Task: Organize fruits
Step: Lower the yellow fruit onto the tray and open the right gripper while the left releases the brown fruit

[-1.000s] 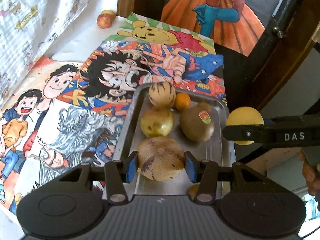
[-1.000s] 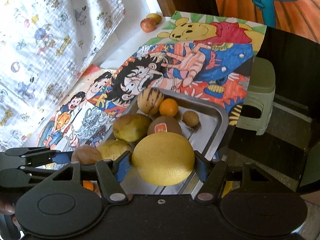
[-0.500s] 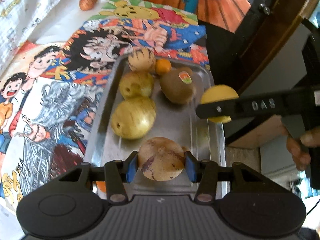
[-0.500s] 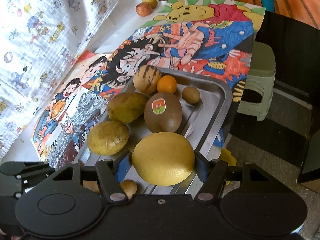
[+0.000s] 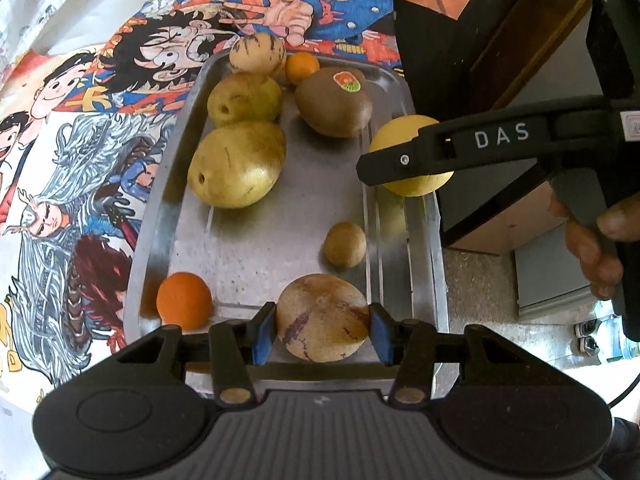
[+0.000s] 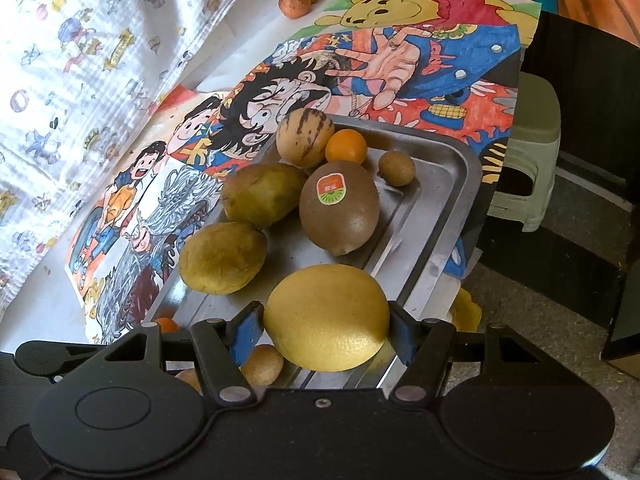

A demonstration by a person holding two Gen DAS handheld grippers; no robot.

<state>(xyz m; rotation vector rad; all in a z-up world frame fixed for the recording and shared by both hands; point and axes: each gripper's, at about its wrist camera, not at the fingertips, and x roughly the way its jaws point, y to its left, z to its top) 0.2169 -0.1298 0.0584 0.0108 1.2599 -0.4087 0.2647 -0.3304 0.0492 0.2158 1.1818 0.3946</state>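
the left gripper (image 5: 322, 334) has its jaws clamped on a tan purple-streaked fruit (image 5: 322, 316) over the near end of the metal tray (image 5: 404, 92). the right gripper (image 6: 326, 330) has its jaws clamped on a yellow lemon (image 6: 326, 316) above the tray's right rim; beyond both jaws a stickered kiwi (image 6: 339, 207) lies in the tray.

Readable text, as we find it:

1. "DAS", white capitals on the black arm of the right tool (image 5: 404, 159), seen from the left wrist view.
2. Sticker (image 6: 330, 188) on the kiwi (image 6: 339, 208): an orange and green label with small white characters that we cannot read; in the left wrist view it is equally illegible.

We read no other lettering in either view.
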